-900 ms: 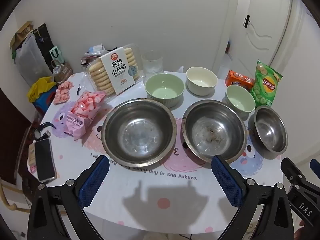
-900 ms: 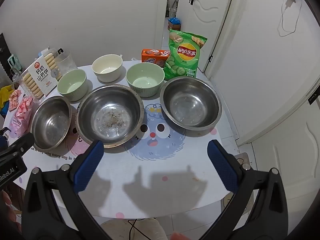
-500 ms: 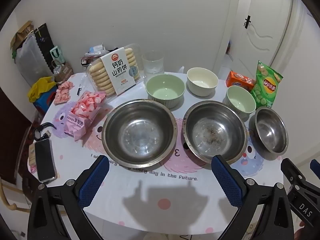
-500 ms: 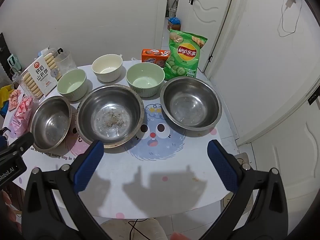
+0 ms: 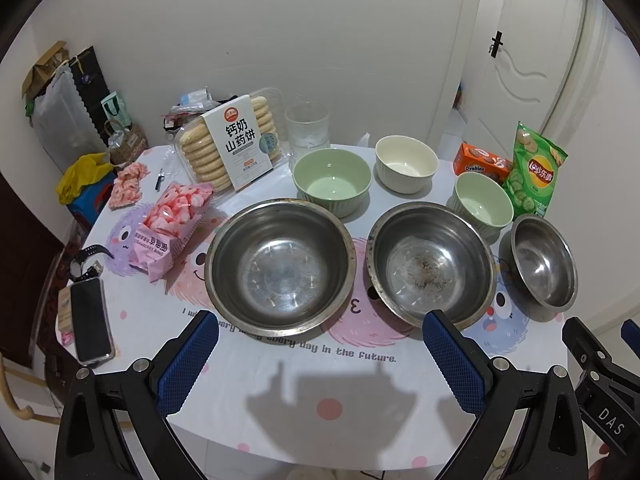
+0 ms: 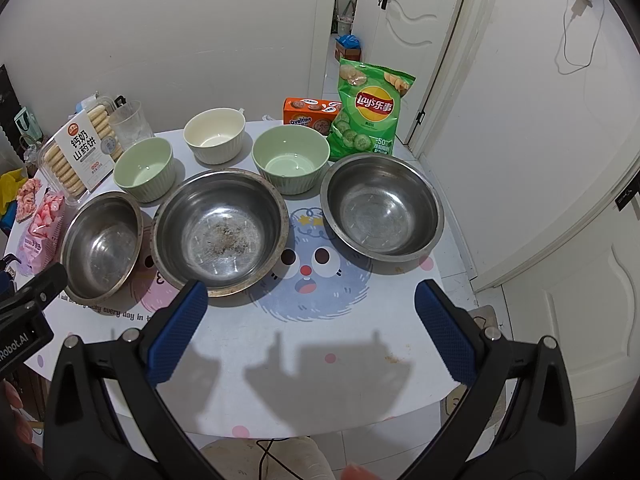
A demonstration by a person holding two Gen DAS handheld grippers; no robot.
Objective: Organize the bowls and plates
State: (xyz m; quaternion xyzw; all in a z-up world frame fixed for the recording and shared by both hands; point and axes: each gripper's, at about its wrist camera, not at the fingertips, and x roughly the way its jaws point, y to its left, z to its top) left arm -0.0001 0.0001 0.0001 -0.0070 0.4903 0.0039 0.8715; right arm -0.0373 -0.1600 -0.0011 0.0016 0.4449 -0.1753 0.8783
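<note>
Three steel bowls stand in a row on the round table: a left one [image 5: 280, 266] [image 6: 102, 246], a middle one with dark crumbs [image 5: 430, 264] [image 6: 220, 232], and a right one [image 5: 544, 260] [image 6: 382, 208]. Behind them stand two green ceramic bowls [image 5: 332, 180] [image 5: 482, 204] and a cream bowl [image 5: 406, 162] [image 6: 215, 134]. My left gripper [image 5: 320, 354] is open and empty above the table's front edge, short of the left and middle steel bowls. My right gripper [image 6: 312, 328] is open and empty in front of the middle and right steel bowls.
A biscuit pack [image 5: 232, 140], a glass [image 5: 307, 130], pink snack bags [image 5: 170, 224], a phone [image 5: 91, 320] and a watch [image 5: 86, 264] fill the left side. An orange Ovaltine box [image 6: 310, 114] and a green Lay's bag [image 6: 370, 110] stand at the back right. A door [image 6: 404, 32] lies beyond.
</note>
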